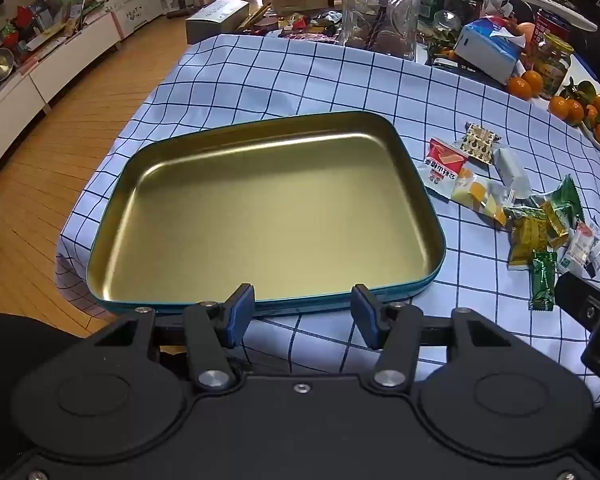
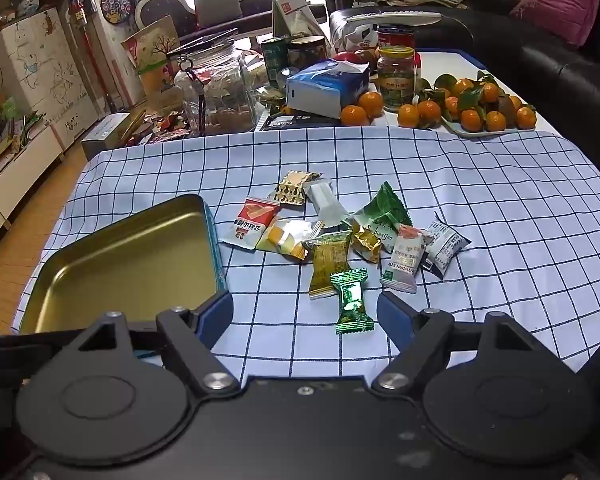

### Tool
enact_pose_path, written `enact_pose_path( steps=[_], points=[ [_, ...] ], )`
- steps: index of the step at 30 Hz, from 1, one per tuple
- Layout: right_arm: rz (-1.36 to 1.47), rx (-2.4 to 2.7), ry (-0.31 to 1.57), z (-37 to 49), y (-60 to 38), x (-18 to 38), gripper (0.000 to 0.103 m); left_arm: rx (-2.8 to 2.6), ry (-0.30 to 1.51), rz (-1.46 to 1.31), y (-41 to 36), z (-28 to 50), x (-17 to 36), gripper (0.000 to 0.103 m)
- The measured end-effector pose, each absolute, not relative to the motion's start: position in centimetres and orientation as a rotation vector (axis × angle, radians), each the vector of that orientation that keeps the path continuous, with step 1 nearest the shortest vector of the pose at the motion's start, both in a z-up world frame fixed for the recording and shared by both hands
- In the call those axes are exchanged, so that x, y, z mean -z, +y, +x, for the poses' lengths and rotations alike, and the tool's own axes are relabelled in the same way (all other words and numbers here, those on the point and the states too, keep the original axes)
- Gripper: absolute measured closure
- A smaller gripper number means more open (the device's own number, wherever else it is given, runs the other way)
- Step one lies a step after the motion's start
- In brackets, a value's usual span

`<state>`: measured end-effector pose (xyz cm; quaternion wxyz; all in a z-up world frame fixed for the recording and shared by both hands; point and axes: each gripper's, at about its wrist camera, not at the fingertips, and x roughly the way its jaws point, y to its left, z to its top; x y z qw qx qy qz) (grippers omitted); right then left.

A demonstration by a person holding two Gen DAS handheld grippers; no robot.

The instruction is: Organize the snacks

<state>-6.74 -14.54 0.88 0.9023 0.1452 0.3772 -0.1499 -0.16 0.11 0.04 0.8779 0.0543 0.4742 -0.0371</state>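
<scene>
A gold tin tray with a teal rim (image 1: 400, 136) lies empty on the checked cloth; it also shows at the left of the right wrist view (image 2: 204, 204). A pile of several wrapped snacks (image 2: 340, 236) lies to the right of the tray, also seen in the left wrist view (image 1: 532, 216). A shiny green candy (image 2: 352, 296) is the nearest piece. My left gripper (image 1: 302, 314) is open and empty at the tray's near edge. My right gripper (image 2: 306, 316) is open and empty, just short of the green candy.
A blue-and-white checked cloth (image 2: 480, 208) covers the table. Behind it stand a large glass jar (image 2: 220, 88), a tissue pack (image 2: 328, 88), food jars (image 2: 396, 76) and a plate of tangerines (image 2: 484, 108). The table's left edge drops to a wooden floor (image 1: 60, 184).
</scene>
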Motion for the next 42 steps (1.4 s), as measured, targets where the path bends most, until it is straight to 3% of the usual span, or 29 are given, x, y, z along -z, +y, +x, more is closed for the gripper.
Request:
enact_pose_path(
  steps=[42],
  points=[
    [0.310, 0.325, 0.803, -6.4, -14.6, -0.5, 0.020, 0.075, 1.040, 0.121, -0.3, 0.6, 1.0, 0.044]
  ],
)
